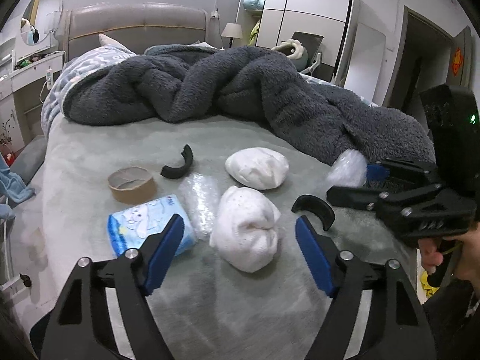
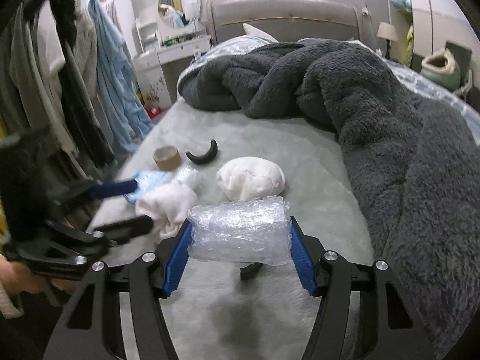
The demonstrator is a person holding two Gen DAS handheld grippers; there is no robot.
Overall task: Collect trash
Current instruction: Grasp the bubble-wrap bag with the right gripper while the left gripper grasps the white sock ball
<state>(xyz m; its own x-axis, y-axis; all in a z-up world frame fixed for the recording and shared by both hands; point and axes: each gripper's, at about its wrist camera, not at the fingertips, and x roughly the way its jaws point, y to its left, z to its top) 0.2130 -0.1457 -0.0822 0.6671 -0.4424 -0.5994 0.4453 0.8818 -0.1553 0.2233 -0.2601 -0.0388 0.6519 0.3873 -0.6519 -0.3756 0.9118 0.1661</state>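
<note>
On the grey-green bed sheet (image 1: 228, 306) lies a white balled sock (image 1: 249, 228). My left gripper (image 1: 240, 221) is open around it, and its blue pads (image 1: 163, 252) stand clear of the sock on both sides. My right gripper (image 2: 240, 234) is shut on a crumpled bubble wrap roll (image 2: 237, 219), held a little above the sheet. In the left wrist view the right gripper (image 1: 349, 181) comes in from the right with that bubble wrap (image 1: 345, 168). In the right wrist view the left gripper (image 2: 142, 204) is blurred around the sock (image 2: 168, 204).
Also on the sheet are a second white bundle (image 1: 258, 171), a loose bubble wrap piece (image 1: 201, 204), a blue tissue pack (image 1: 144, 225), a cardboard tape core (image 1: 132, 184) and two black curved pieces (image 1: 180, 165) (image 1: 315, 210). A dark fleece blanket (image 1: 240, 90) is heaped behind and to the right.
</note>
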